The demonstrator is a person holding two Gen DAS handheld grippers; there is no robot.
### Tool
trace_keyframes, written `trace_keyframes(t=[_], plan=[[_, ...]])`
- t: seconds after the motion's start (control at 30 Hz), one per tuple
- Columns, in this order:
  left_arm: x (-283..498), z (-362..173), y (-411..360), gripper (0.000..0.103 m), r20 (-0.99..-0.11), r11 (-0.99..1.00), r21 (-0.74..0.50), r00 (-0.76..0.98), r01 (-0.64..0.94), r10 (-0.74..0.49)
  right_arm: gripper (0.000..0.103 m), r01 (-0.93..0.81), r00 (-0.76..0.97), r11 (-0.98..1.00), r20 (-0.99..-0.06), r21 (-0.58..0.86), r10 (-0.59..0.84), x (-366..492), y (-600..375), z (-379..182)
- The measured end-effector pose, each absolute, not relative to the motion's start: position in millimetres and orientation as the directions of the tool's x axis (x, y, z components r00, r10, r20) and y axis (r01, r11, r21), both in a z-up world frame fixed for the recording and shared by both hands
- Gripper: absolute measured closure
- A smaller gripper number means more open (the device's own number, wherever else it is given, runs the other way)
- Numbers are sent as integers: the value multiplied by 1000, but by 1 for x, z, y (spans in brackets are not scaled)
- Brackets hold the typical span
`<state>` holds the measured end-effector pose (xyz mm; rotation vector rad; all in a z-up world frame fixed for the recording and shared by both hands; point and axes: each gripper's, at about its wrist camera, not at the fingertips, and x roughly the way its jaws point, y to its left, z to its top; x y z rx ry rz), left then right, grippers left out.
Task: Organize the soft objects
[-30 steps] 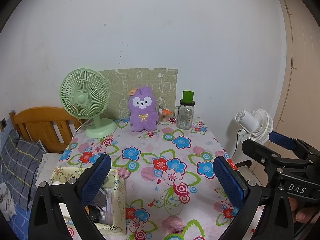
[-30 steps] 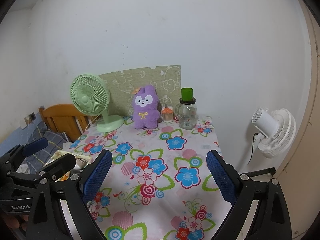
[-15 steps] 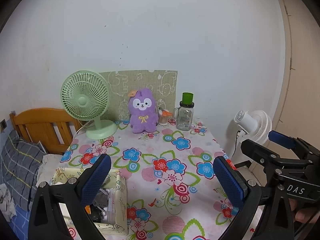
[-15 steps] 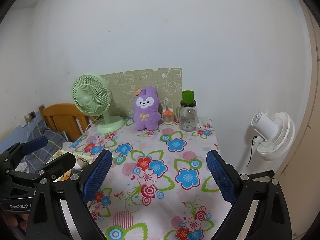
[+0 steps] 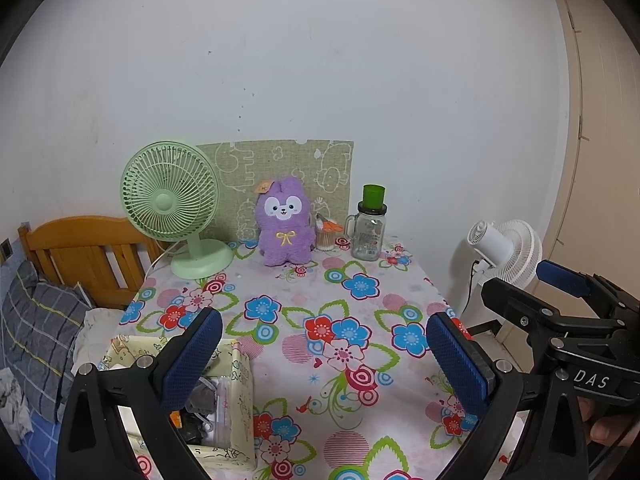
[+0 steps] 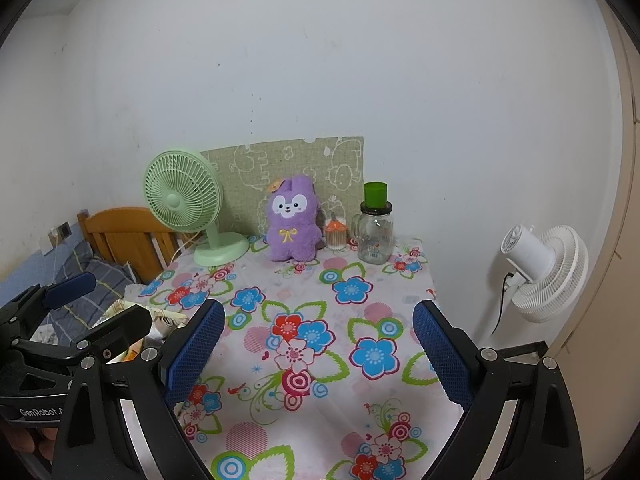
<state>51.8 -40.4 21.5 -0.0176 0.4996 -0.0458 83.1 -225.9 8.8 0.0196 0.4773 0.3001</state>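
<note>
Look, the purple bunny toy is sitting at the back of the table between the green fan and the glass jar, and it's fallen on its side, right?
Not quite. The purple bunny toy sits upright, as both wrist views show. It is between the green fan and the glass jar.

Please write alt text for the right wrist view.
A purple plush toy sits upright at the far edge of a flowered table, between a green fan and a glass jar. The open right gripper is empty.
</note>
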Motion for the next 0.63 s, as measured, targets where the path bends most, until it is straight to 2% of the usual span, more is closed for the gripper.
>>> trace_keyframes(t=[0.63], plan=[[50, 20, -44, 0, -473, 999, -20, 880, 42, -46, 6, -277, 845, 957, -451, 89, 286, 82, -226, 9]])
